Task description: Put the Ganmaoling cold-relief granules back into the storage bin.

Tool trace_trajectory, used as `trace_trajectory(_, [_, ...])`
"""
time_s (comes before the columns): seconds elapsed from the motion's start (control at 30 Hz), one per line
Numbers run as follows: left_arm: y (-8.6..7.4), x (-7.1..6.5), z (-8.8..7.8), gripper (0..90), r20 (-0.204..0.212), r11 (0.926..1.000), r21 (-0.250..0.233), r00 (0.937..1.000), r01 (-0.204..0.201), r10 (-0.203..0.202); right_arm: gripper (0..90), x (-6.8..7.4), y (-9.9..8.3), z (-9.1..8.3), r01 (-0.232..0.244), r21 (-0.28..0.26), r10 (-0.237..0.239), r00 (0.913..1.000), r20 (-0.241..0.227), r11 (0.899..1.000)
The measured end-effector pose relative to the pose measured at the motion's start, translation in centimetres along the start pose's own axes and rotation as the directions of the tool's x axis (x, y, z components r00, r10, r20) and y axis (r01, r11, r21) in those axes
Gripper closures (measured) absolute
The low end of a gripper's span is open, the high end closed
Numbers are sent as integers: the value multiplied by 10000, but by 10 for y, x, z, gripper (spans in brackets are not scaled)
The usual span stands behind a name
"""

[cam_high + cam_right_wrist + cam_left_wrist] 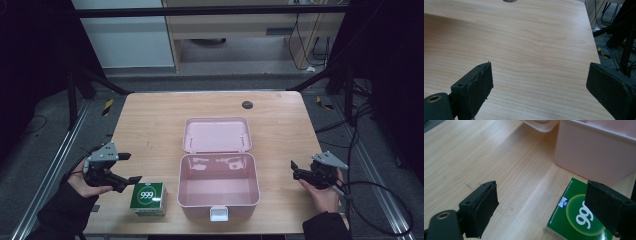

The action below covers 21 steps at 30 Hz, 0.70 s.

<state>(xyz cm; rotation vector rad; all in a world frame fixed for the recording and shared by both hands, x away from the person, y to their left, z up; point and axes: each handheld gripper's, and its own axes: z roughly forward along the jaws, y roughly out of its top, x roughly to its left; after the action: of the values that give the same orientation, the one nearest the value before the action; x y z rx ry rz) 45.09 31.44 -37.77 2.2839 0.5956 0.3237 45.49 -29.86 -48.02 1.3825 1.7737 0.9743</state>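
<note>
Lying flat near the table's (pixel 150 120) front edge, the green box (pixel 148 199) shows a white "999" in a circle. Just right stands the open pink case (pixel 218 186). Left gripper (pixel 128 169) hovers wide, empty, beside the box; right gripper (pixel 294 169) wide too.

A: What surrounds the wooden table (pixel 150 125)?

B: Grey floor (pixel 45 145), very dark at the left and right edges of the frame. Black frame bars (pixel 210 11) cross the top.

A: And further back?

B: A white panel (pixel 125 35) at upper left, a pale wooden desk (pixel 235 25) at upper centre, cables (pixel 320 47) hanging at upper right.
</note>
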Motion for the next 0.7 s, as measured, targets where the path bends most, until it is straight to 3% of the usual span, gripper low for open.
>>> trace_trajectory(0.23, [2,-5,0,105,536,9965,481,9964,-690,664,68,0,-1,1,43,121,-43,10000,-19,9999])
trace_trajectory(0.43, [5,-10,2,110,1003,9874,884,9874,-1310,1220,63,0,-2,2,43,183,-41,9999,-103,9998])
trace_trajectory(0.7, [4,-16,6,101,1499,9737,1297,9744,-1872,1673,55,0,-2,3,204,285,-199,9996,-182,9994])
